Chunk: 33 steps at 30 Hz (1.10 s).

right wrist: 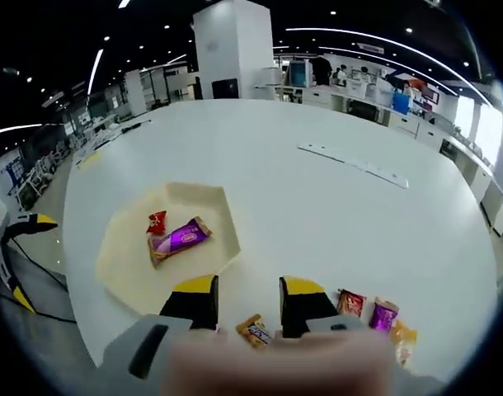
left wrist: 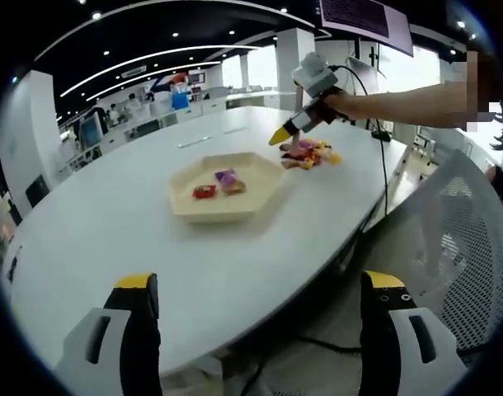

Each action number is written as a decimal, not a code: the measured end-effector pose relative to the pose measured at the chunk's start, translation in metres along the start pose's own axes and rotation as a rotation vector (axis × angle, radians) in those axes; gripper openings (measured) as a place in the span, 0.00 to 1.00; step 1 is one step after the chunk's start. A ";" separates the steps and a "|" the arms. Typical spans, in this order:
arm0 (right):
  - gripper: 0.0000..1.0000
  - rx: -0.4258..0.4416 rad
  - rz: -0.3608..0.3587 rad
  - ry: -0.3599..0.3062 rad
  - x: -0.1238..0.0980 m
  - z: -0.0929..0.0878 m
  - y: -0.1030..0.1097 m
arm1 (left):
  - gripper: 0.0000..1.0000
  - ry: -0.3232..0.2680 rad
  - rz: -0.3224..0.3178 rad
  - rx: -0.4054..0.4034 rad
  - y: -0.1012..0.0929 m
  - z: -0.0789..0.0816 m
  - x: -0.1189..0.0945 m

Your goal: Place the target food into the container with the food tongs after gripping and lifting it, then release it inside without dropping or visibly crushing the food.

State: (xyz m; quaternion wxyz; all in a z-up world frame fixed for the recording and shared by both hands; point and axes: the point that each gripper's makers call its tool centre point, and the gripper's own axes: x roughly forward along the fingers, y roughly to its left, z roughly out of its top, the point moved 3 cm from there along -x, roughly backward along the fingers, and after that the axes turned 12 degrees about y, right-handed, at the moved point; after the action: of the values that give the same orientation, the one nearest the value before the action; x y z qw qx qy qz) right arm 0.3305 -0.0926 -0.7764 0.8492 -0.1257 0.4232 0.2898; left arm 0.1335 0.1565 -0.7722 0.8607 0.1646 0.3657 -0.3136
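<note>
A beige hexagonal tray [left wrist: 185, 202] [right wrist: 119, 264] lies on the white table and holds a red packet [left wrist: 204, 191] [right wrist: 157, 221] and a purple packet [left wrist: 229, 180] [right wrist: 179, 239]. Behind it is a pile of snack packets [left wrist: 309, 154]. My right gripper [left wrist: 282, 134] [right wrist: 247, 304] hovers just over that pile, jaws partly open. A small orange packet [right wrist: 253, 330] lies on the table in the gap between them, touching neither. My left gripper [left wrist: 260, 326] is held back off the table's near edge, jaws wide open and empty; it appears at the left edge of the right gripper view [right wrist: 12, 239].
More packets, red [right wrist: 350, 302], purple [right wrist: 383, 313] and orange [right wrist: 402, 338], lie right of my right gripper. A person's arm [left wrist: 400, 103] holds that gripper. A grey mesh chair [left wrist: 466, 247] stands off the table's right side, with cables [left wrist: 383, 165] nearby. A long white strip [right wrist: 354, 165] lies further off.
</note>
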 end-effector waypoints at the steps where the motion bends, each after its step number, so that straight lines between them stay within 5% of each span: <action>1: 0.28 -0.003 0.001 0.001 0.001 -0.002 -0.001 | 0.99 0.001 0.000 -0.003 0.000 0.000 0.000; 33: 0.21 -0.084 -0.063 0.046 0.027 -0.008 -0.009 | 0.98 0.032 0.001 -0.013 0.001 -0.005 0.003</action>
State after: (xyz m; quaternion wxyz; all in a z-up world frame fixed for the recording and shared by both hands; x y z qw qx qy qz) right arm 0.3438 -0.0929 -0.8033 0.8420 -0.1813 0.4258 0.2773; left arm 0.1332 0.1591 -0.7773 0.8560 0.1642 0.3811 -0.3082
